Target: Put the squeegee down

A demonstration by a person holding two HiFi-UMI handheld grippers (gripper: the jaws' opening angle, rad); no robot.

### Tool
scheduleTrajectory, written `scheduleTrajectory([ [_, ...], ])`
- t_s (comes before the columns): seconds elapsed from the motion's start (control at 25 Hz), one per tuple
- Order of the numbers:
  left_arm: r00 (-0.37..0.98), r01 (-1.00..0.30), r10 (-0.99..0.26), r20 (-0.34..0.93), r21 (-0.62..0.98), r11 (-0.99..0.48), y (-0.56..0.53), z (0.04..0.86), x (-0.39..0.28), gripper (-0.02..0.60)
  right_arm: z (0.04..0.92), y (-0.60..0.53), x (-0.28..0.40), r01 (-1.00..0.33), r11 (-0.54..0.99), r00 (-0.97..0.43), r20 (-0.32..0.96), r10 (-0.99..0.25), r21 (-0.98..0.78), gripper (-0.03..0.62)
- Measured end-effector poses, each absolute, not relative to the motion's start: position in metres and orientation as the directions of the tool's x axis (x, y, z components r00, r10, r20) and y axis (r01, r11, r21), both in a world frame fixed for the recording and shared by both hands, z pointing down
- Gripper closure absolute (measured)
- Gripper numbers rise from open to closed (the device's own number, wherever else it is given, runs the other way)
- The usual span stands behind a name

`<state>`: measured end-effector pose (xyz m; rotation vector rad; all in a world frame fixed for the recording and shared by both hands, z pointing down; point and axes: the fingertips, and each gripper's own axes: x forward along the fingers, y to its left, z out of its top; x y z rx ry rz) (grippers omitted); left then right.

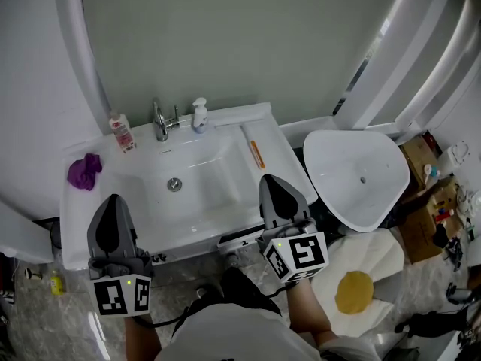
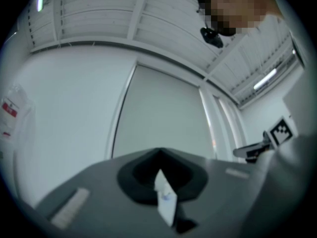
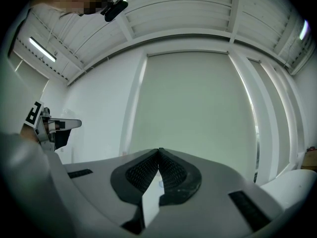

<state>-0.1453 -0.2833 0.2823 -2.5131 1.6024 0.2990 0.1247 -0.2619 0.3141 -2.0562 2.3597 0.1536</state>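
Observation:
In the head view the squeegee [image 1: 255, 153], a long white blade with an orange handle, lies on the right ledge of the white sink [image 1: 197, 222]. My right gripper [image 1: 272, 180] is over the sink's front right corner, just short of the squeegee, with its jaws shut and nothing between them. Over the front left edge my left gripper [image 1: 113, 200] is also shut and empty. Both gripper views face the pale wall: the left gripper [image 2: 159, 153] and the right gripper [image 3: 158, 151] each show pads pressed together.
At the back of the sink stand a faucet [image 1: 161, 120], a red-labelled bottle [image 1: 120, 132] and a pump bottle [image 1: 199, 115]. A purple cloth [image 1: 84, 170] lies at the left. A white toilet [image 1: 361, 175] and cardboard boxes [image 1: 425, 216] are at the right.

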Motion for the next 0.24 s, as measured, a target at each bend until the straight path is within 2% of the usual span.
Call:
scheduleTrajectory([
  [0.24,0.411,-0.907,-0.877,-0.247,-0.010,-0.422,-0.2780,0.2837,-0.1494,0.577,0.3182,-0.2561,0.1211,-0.990,0.127,-0.130,-0.058,-0.990,0.066,0.592],
])
